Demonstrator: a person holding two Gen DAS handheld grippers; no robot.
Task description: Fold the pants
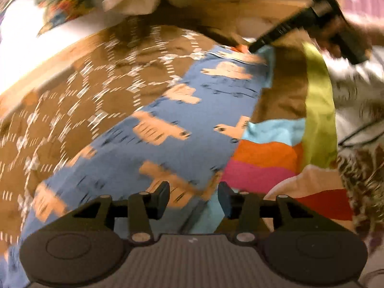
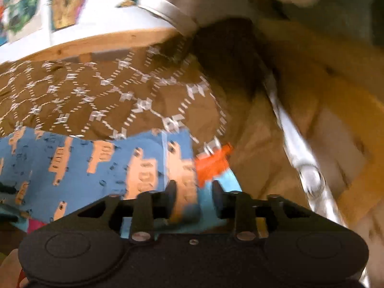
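We hold both claws spread: the left claw (image 1: pixel 194 198) and right claw (image 2: pixel 193 198) hover over the blue patterned pants (image 1: pixel 153 129), which lie flat on the brown bedspread (image 1: pixel 79 88).

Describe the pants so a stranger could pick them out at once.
Start at the brown bedspread with its white diamond pattern. Lying stretched across it are the pants: blue cloth printed with peach blocky shapes. The colour-striped cloth beside them has plain orange, pink and light-blue bands, no print.
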